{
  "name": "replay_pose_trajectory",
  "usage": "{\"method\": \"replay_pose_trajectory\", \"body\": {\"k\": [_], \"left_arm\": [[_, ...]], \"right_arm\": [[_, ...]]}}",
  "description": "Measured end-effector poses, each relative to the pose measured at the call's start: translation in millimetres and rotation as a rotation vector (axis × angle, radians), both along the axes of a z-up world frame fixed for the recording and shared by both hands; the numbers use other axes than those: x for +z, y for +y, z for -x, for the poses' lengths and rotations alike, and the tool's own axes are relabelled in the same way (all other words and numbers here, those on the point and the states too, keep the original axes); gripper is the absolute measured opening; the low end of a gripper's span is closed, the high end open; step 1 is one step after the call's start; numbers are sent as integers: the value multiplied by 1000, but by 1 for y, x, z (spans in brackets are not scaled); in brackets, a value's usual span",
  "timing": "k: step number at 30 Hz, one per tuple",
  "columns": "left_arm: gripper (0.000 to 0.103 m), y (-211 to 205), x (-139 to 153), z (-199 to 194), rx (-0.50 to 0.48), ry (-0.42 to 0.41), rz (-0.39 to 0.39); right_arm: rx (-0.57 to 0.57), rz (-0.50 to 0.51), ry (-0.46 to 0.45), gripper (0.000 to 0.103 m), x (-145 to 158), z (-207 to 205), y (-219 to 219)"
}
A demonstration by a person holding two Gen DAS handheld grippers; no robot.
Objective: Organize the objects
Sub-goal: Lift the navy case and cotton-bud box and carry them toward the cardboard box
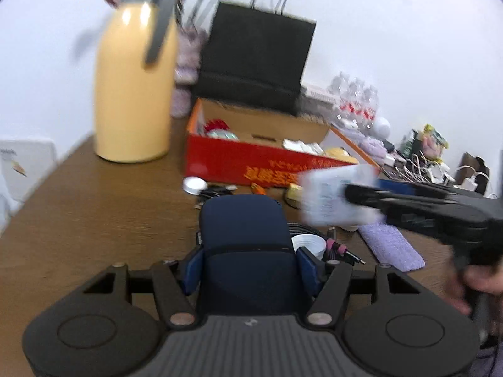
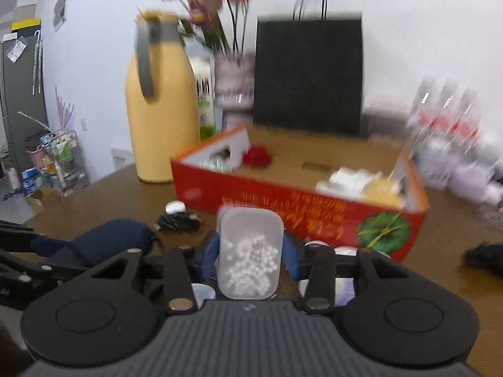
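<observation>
My left gripper (image 1: pixel 248 264) is shut on a dark blue padded case (image 1: pixel 243 235), its blue pads (image 1: pixel 193 270) pressing both sides, above the brown table (image 1: pixel 94 220). The same case (image 2: pixel 110 238) shows at the left of the right wrist view. My right gripper (image 2: pixel 250 253) is shut on a clear plastic box of small white beads (image 2: pixel 250 251), held upright between its pads. From the left wrist view that box (image 1: pixel 333 198) is a blur at the right gripper's (image 1: pixel 352 196) tip, in front of the open red cardboard box (image 1: pixel 251 166).
The red cardboard box (image 2: pixel 283 201) holds several small items. Behind it stand a yellow thermos jug (image 1: pixel 135 88), a black paper bag (image 1: pixel 257 53), a flower vase (image 2: pixel 234 75) and water bottles (image 2: pixel 446 116). A purple cloth (image 1: pixel 389 245), a white cup (image 1: pixel 309 243) and cables (image 2: pixel 176 220) lie on the table.
</observation>
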State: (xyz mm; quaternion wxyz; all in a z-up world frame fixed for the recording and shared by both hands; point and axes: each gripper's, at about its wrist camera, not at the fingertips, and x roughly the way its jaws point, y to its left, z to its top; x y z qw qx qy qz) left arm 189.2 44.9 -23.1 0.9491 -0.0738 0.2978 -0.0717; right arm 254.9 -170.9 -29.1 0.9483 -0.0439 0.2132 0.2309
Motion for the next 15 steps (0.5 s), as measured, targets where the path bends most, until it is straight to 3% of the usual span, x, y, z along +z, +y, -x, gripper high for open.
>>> {"method": "replay_pose_trajectory", "body": {"k": [3, 7, 11, 15], "left_arm": [[61, 1, 1, 30, 25, 10, -14], [61, -7, -10, 57, 22, 65, -76], [62, -18, -23, 70, -14, 95, -99], [66, -24, -32, 67, -11, 114, -104]], "right_arm": [[-32, -112, 81, 42, 5, 40, -25], [-54, -263, 258, 41, -11, 90, -57], [-53, -375, 369, 41, -22, 114, -84], [-252, -371, 379, 45, -32, 108, -106]]}}
